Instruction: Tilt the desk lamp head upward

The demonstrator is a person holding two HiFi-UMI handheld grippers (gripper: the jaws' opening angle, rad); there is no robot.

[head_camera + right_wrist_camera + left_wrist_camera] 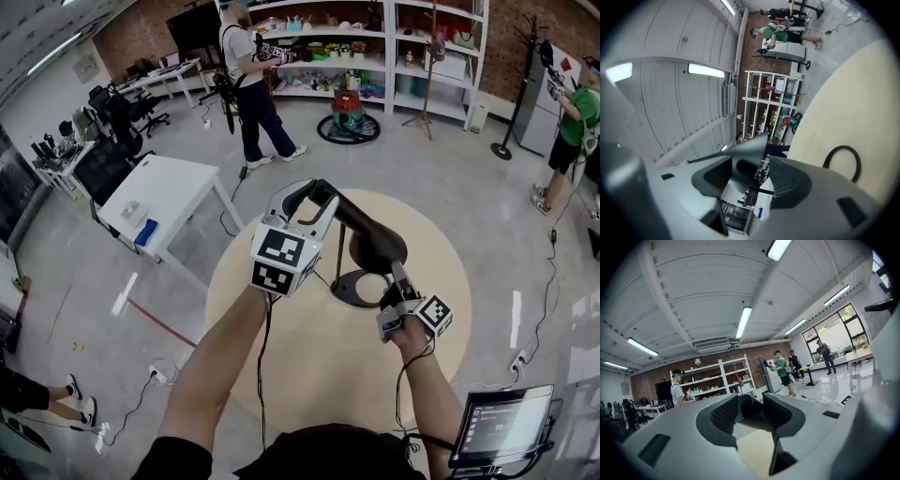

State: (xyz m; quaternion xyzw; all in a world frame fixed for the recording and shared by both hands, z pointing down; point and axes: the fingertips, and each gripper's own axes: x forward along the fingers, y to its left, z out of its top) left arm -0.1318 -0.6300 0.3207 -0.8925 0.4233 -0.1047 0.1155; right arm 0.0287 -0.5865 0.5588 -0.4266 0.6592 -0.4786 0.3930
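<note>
So the left gripper (pixel 311 190) is clamped on the upper end of the matte black desk lamp (pixel 375 246), which stands about mid-desk on the round beige desk (pixel 309 375). The right gripper (pixel 398 272) is wide open, with the lamp head sitting loose between its jaws.

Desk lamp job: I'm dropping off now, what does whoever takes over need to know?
Left gripper: shut on one end of the desk lamp.
Right gripper: open, jaws astride a grey part of the lamp, not gripping.
Lamp base stands on the round table.
Done: lamp in hand.
Left: I can't tell if the head is tilted up enough; check, then release.
</note>
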